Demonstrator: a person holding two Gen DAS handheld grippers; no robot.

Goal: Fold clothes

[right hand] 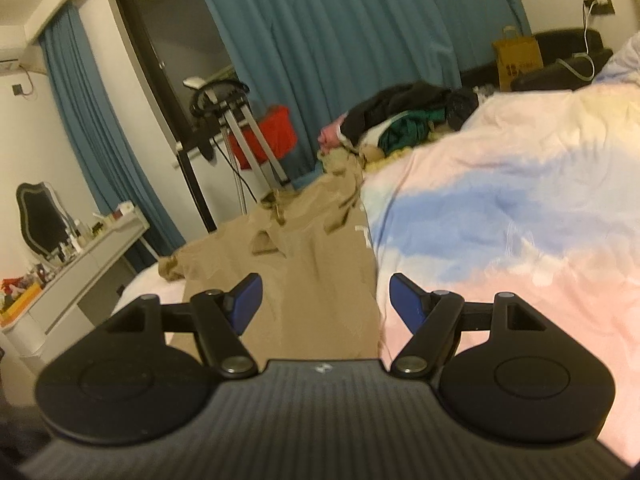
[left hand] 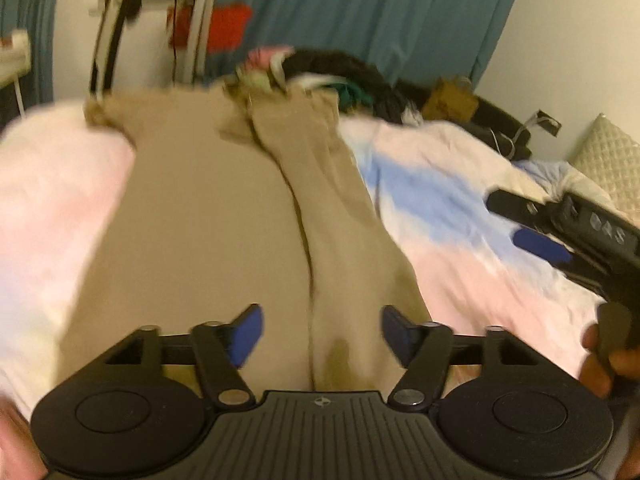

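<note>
Room: bedroom, teal curtains (right hand: 340, 32) behind the bed (right hand: 520, 208); left wrist view smeared.
Trousers: tan trousers (left hand: 208, 208) lie flat on the bed, ahead of and under both pairs of fingers; near end cut off by the gripper bodies.
Left gripper (left hand: 322, 330): fingers wide, nothing between.
Right gripper (right hand: 326, 300): fingers wide, empty.
Pile: clothes pile (right hand: 404, 116) beyond the trousers, items indistinct.

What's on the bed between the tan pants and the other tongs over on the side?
Only bare bedspread, pink and blue. In the left wrist view, nothing else lies between the tan pants and the right tongs.
</note>
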